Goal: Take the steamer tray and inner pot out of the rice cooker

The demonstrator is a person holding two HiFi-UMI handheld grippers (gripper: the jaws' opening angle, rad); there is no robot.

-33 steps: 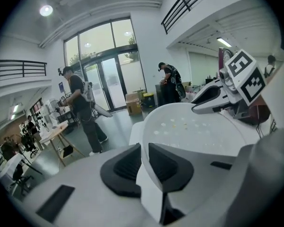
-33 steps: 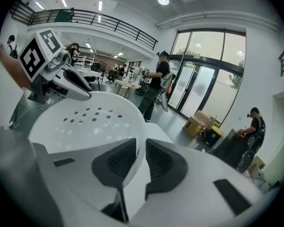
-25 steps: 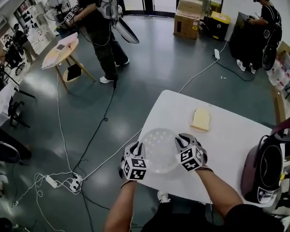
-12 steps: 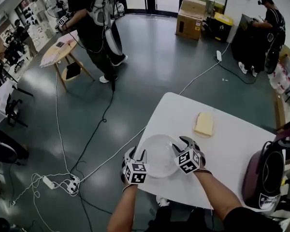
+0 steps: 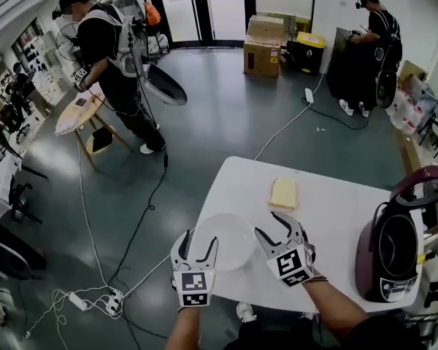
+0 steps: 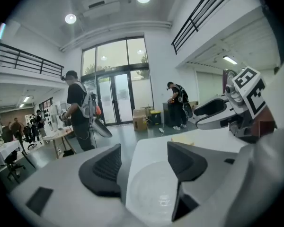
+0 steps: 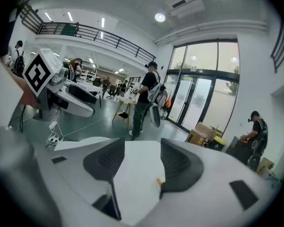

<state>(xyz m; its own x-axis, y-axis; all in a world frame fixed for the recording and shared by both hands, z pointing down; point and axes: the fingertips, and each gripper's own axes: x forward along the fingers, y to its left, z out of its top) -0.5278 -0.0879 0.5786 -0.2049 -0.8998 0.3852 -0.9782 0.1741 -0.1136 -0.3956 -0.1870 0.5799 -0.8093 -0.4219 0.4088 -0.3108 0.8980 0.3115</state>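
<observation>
The translucent white steamer tray [image 5: 223,239] lies flat on the white table [image 5: 328,217], near its front left corner. My left gripper [image 5: 197,248] hangs just left of the tray and off it. Its jaws have just been opening, with nothing between them. In the left gripper view the left gripper [image 6: 144,167] looks down on the steamer tray [image 6: 151,193]. My right gripper [image 5: 276,228] is lifted at the tray's right rim, jaws also just opened and empty. Through the right gripper [image 7: 141,164] only table top shows. The maroon rice cooker [image 5: 387,257] stands at the right, lid [image 5: 423,188] up, its inside dark.
A yellow sponge [image 5: 283,192] lies at mid-table behind the tray. Cables and a power strip [image 5: 79,301] trail over the floor to the left. A person [image 5: 113,57] stands by a small table at far left, another person [image 5: 376,39] at the back right near cardboard boxes [image 5: 265,46].
Both grippers have let go of the steamer tray's rims and lifted off it with jaws spread. The tray now rests on the table by itself.
</observation>
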